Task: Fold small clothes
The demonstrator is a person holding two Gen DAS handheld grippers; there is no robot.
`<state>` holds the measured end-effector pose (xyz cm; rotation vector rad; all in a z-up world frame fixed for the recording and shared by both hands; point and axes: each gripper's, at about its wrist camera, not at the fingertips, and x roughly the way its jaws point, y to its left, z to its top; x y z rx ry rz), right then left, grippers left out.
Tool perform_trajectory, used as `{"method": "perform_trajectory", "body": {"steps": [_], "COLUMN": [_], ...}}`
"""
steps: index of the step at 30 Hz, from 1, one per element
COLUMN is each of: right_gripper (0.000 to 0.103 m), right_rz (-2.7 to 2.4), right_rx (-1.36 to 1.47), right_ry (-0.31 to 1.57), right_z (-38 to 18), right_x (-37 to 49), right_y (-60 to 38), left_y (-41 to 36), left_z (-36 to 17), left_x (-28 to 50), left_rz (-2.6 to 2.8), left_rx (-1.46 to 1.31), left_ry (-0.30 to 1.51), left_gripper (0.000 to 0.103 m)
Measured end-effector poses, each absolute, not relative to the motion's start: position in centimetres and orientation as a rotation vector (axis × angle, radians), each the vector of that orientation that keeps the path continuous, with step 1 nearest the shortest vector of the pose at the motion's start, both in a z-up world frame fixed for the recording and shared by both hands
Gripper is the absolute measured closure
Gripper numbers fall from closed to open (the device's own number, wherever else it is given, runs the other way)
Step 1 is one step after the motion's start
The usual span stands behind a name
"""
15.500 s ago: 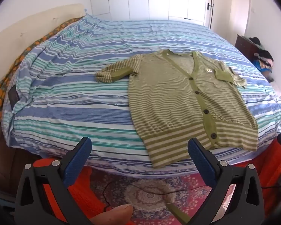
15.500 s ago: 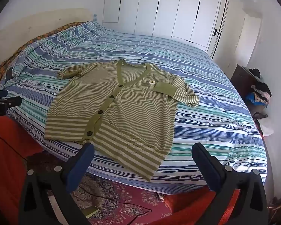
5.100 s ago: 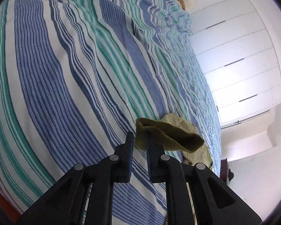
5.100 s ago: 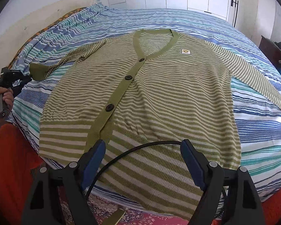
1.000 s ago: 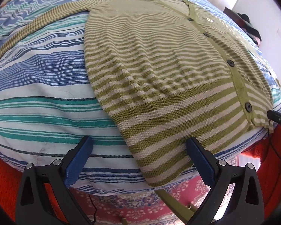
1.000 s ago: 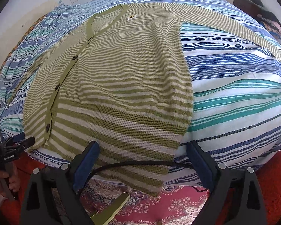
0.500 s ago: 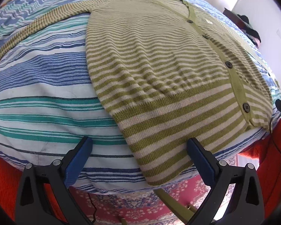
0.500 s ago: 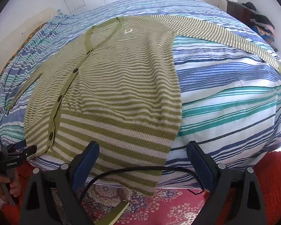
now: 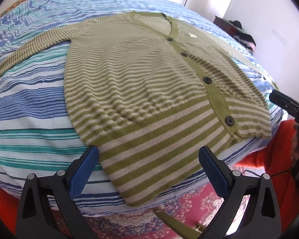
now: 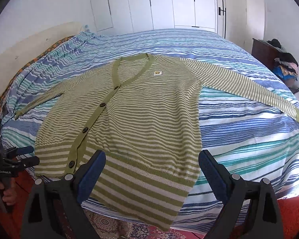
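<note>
Cardigan point(image 10: 141, 119): one green-and-cream striped garment is laid flat, front up, on the bed; its hem hangs over the near edge of the mattress.
Sleeves: two are counted, both spread outward; one point(image 10: 249, 87) is stretched toward 2 o'clock in the right wrist view, the other point(image 10: 47, 95) toward 10 o'clock.
Buttons: four dark ones are counted down the solid green placket point(image 9: 207, 79) in each view.
Badge point(image 10: 157, 72): one small cream patch is seen on the chest beside the V-neck.
Bed point(image 10: 249, 139): one, covered by a blue, teal and white striped sheet.
Left gripper point(image 9: 148, 167): the jaws are spread wide and nothing is held; they are positioned just in front of the hanging hem corner, without visible contact.
Right gripper point(image 10: 151, 171): the jaws are likewise spread wide and empty, held low before the hem at 6 o'clock.
Rug point(image 9: 189, 203): one patterned red rug is seen below the bed edge.
Wardrobe point(image 10: 159, 6): white doors are shown along the far wall at 12 o'clock.
Right wrist view only: the cuff of the far-stretched sleeve, the wardrobe doors in full, and the left gripper seen from outside at 9 o'clock.
Left wrist view only: the right gripper's black body at 3 o'clock.
Clothes pile point(image 10: 285, 63): one heap is seen on a dark cabinet at 2 o'clock.
</note>
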<state>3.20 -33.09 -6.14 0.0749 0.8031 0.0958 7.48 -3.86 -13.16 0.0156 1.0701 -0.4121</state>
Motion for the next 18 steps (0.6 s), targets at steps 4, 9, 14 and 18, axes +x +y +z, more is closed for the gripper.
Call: {"method": "perform_trajectory", "body": {"steps": [4,9,14,18], "right_gripper": [0.009,0.007,0.006,0.005], "right_rz": [0.201,0.203,0.199,0.199], "right_rx": [0.067,0.061,0.035,0.029], "right_ry": [1.058,1.095,1.094,1.094], "right_z": [-11.8,-13.4,-13.6,-13.6], "right_x": [6.1,6.2,6.0,6.0], "right_y": [-30.7,-30.6,-30.2,-30.1], "left_y": [-5.6,-5.6,-6.2,-6.1], "left_z": [-15.7,-16.2,-17.0,-16.8], "left_x": [7.3,6.9,5.8,5.9], "left_rz": [-0.394,-0.397,-0.391,-0.394], "left_rx": [0.150,0.145,0.196,0.184], "left_ry": [1.157,1.179,1.185,1.186], "left_gripper": [0.000,0.000,0.000,0.000]}}
